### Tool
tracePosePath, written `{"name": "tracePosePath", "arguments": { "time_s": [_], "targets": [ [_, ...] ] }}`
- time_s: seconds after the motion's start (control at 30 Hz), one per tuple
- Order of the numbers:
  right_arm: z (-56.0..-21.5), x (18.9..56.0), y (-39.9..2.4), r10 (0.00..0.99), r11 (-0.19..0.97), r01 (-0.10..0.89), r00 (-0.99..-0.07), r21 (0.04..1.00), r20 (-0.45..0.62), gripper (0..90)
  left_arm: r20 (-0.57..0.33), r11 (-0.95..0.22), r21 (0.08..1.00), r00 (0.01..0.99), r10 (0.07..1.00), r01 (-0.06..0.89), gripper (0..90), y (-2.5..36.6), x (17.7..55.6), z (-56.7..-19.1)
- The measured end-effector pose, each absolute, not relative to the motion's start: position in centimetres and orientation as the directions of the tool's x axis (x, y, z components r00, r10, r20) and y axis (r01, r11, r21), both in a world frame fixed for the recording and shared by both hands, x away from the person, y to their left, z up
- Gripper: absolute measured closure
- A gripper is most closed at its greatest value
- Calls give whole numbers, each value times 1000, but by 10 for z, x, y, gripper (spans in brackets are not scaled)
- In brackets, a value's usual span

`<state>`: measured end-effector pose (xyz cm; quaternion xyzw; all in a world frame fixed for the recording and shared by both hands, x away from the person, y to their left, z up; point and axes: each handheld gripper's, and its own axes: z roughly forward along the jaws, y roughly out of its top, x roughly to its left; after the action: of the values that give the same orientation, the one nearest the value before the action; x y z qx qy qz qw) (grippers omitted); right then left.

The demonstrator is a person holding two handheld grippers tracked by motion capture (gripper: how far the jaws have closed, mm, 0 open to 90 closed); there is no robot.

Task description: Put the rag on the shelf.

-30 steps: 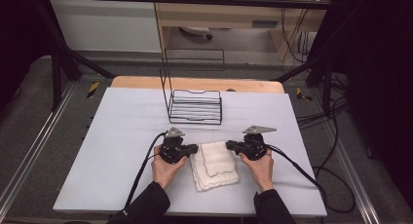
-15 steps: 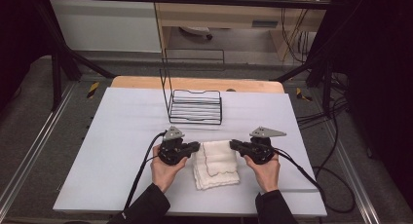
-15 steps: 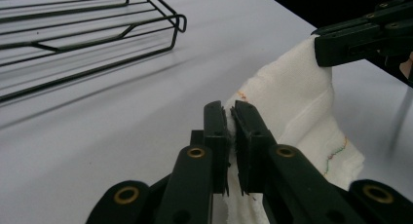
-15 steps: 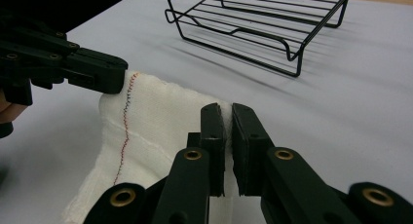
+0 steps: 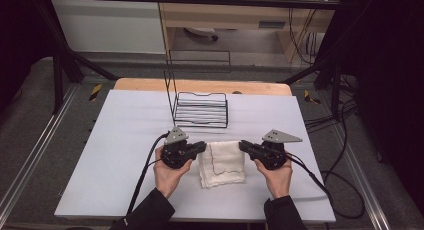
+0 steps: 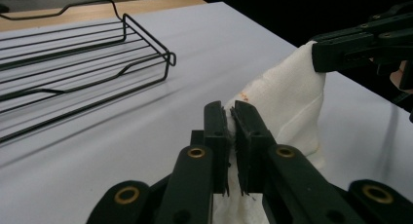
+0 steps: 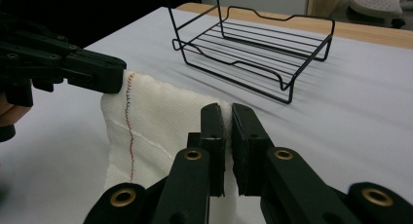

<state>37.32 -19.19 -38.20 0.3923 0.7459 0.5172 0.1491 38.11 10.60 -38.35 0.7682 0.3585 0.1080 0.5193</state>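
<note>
White tabletop (image 5: 125, 155) below; my left gripper (image 5: 202, 147) and right gripper (image 5: 242, 146) each pinch the white cloth (image 5: 223, 162), wire rack (image 5: 201, 109) at twelve o'clock.

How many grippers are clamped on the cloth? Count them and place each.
2. The left gripper pinches the cloth's far left corner; the right gripper pinches its far right corner, with the cloth's far edge held up between them.
</note>
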Motion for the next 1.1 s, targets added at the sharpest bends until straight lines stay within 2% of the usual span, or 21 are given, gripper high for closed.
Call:
{"name": "tracePosePath", "arguments": {
  "time_s": [1.1],
  "targets": [
    [-330, 357, -175, 753, 69, 224, -650, 972, 97, 847, -122, -138, 950, 738, 664, 280, 844, 128, 375, -321]
  ]
}}
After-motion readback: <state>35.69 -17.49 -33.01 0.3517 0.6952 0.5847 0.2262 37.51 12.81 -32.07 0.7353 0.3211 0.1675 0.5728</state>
